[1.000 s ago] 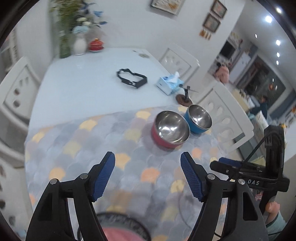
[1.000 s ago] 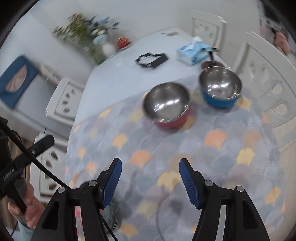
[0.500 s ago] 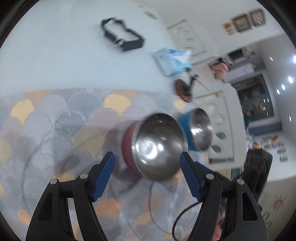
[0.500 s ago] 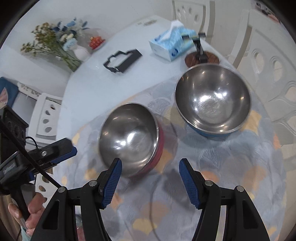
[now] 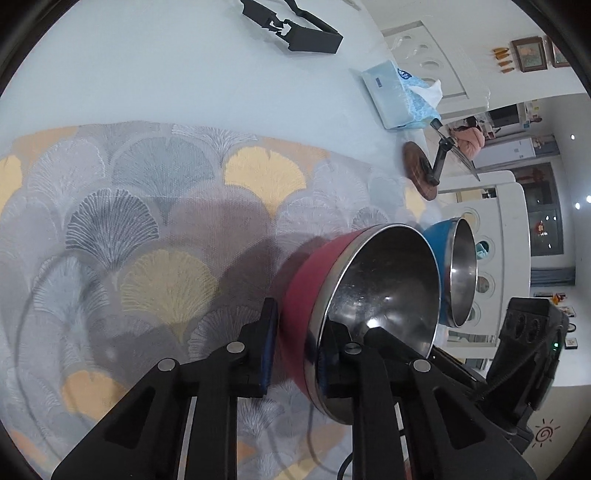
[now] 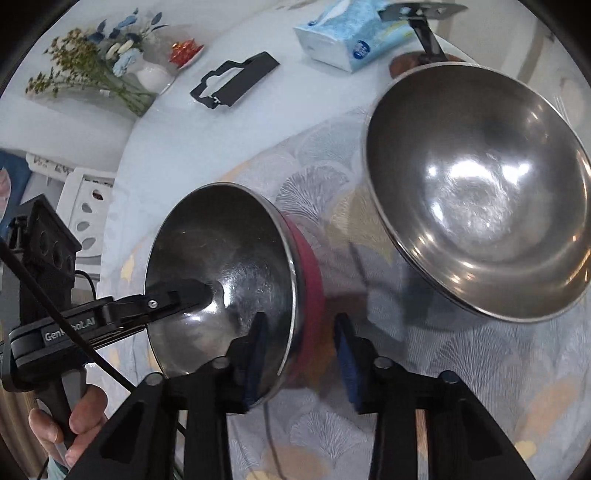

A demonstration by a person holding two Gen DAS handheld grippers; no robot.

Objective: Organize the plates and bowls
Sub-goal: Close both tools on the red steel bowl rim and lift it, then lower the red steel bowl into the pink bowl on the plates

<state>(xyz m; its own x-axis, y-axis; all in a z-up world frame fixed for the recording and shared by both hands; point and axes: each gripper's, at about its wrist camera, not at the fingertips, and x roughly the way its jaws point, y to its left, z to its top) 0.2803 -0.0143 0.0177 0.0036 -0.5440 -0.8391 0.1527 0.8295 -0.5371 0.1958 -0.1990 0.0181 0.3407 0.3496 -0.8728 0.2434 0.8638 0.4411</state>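
Observation:
A red bowl (image 5: 376, 295) with a steel inside sits on the patterned cloth (image 5: 147, 229), tilted on its side. My left gripper (image 5: 295, 350) is shut on its rim, one finger inside and one outside. In the right wrist view the red bowl (image 6: 229, 280) lies between the fingers of my right gripper (image 6: 303, 354), which straddle its rim; the jaws look closed partway and contact is unclear. The left gripper's finger (image 6: 173, 295) reaches into the bowl. A blue bowl (image 5: 458, 273) with a steel inside stands just beyond, large at the right of the right wrist view (image 6: 480, 192).
On the pale table (image 5: 147, 74) behind the cloth lie a black frame (image 5: 295, 29), a blue tissue pack (image 5: 395, 92) and a brown round stand (image 5: 421, 170). A flower vase (image 6: 147, 74) stands far back. White chairs (image 6: 88, 206) flank the table.
Both grippers have moved forward onto the red bowl. The left one has closed on its rim, the right one has narrowed around its rim, and the bowl has tipped up.

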